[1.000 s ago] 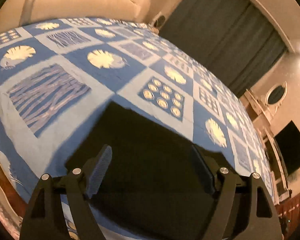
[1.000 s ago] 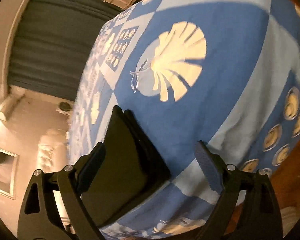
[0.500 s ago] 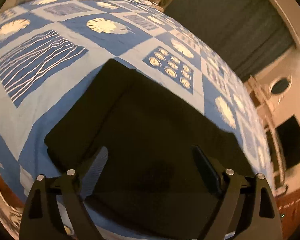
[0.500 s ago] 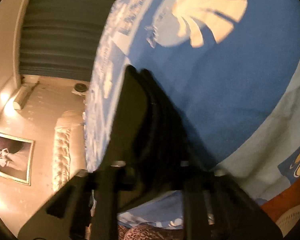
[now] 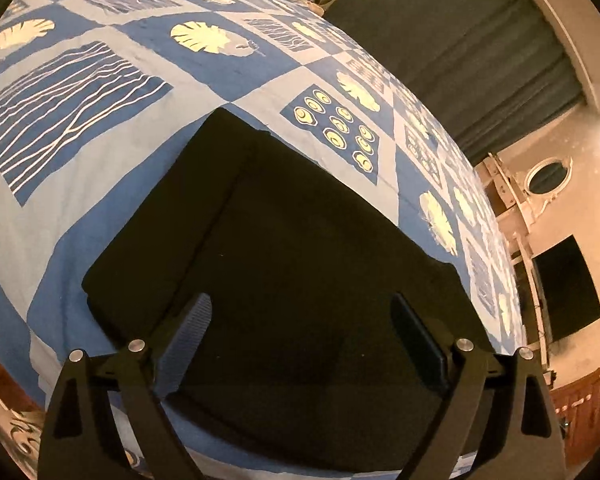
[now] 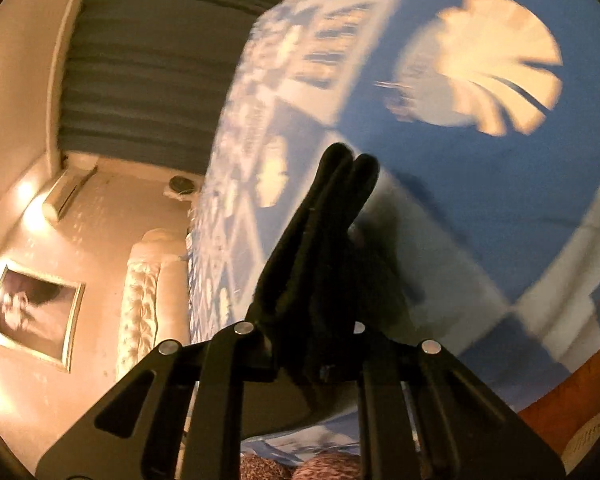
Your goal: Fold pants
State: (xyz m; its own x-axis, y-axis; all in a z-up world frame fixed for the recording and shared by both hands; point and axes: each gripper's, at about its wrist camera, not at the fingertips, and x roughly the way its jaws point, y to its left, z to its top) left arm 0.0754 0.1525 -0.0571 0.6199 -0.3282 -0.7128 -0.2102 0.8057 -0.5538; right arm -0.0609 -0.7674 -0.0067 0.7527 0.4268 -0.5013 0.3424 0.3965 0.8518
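The black pants (image 5: 292,264) lie folded in a flat rectangle on the blue patterned bedspread (image 5: 80,92). My left gripper (image 5: 300,320) is open and empty, hovering over the near part of the pants. In the right wrist view, my right gripper (image 6: 320,344) is shut on the edge of the pants (image 6: 324,240), and the gathered layers stick up between the jaws, lifted off the bedspread (image 6: 480,208). The right view is blurred.
The bed has a cream tufted headboard (image 6: 148,292). Dark curtains (image 5: 480,52) hang beyond the far side. A dark screen (image 5: 568,288) and a wooden door (image 5: 580,396) are on the right wall. A framed picture (image 6: 36,316) hangs on the wall.
My right gripper has closed on the pants' edge and lifted it. My left gripper has stayed open and pulled back slightly, showing more of the pants.
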